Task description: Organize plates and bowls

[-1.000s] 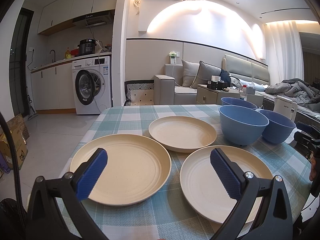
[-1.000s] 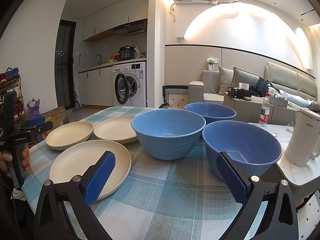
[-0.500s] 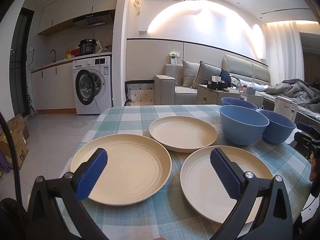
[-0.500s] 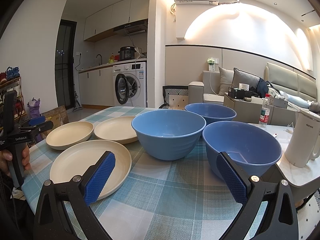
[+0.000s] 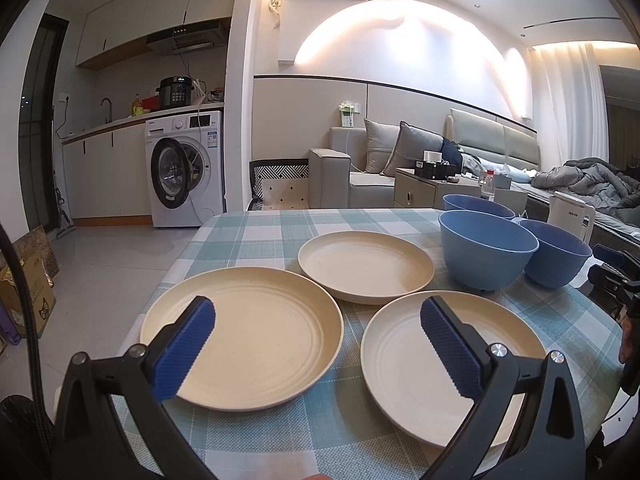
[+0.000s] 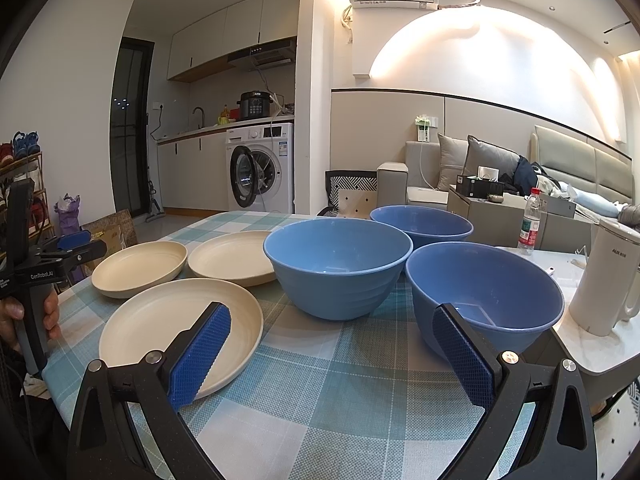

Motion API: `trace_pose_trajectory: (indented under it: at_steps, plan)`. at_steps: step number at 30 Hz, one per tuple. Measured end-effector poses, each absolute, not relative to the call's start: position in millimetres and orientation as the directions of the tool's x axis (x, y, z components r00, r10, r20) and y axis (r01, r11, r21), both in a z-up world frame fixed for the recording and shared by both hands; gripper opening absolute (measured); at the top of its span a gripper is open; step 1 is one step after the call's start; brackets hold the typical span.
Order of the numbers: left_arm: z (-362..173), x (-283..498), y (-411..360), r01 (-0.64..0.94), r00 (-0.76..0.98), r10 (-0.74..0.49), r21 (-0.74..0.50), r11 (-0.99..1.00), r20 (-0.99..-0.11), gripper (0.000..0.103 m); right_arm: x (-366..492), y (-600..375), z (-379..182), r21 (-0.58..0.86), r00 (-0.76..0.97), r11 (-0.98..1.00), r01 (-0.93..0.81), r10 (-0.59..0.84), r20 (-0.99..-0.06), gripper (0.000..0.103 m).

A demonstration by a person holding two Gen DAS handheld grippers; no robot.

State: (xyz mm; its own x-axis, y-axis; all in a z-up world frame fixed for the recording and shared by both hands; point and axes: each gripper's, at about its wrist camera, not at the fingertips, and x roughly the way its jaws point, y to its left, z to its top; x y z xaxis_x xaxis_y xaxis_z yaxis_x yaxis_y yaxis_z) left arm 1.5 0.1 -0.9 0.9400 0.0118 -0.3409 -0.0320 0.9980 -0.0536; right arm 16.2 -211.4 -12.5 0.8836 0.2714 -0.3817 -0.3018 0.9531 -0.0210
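Two pairs of blue ribbed pads stand spread wide with nothing between them: our left gripper (image 5: 318, 346) hangs over the gap between the near-left plate (image 5: 244, 336) and the near-right plate (image 5: 448, 364), and our right gripper (image 6: 332, 354) hangs over bare checked tablecloth (image 6: 360, 380) between that same near-right plate and the nearest bowl (image 6: 486, 294). Next to nothing has changed over the last second; both tools sit where they were, the dishes have not shifted, and so we judge the sorting has not begun. Outward from the pads, both sets of black jaws point level and forward across the table, held low at its near edge. In the right wrist view a hand (image 6: 24, 320) wraps the grey handle of the left tool at the far left of the scene, upright and clear of the plates. Three cream plates lie flat and apart on the left half, the third plate (image 5: 366, 266) farther back; three blue bowls stand upright on the right half, the middle bowl (image 6: 338, 270) just beside the nearest one and the far bowl (image 6: 422, 222) behind them. A white kettle (image 6: 606, 280) stands on the side surface to the right. Stacking like with like seems the likely first move, starting with a near plate.
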Motion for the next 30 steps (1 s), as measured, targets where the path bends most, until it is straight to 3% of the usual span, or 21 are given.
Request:
trace_pose_trajectory:
  at_steps: [30]
  plan:
    - [-1.8, 6.4, 0.0, -0.03, 0.931, 0.007, -0.057, 0.998, -0.364, 0.103, 17.4, -211.7, -13.3, -0.061, 0.872, 0.954, -0.294, 0.242, -0.425, 0.103]
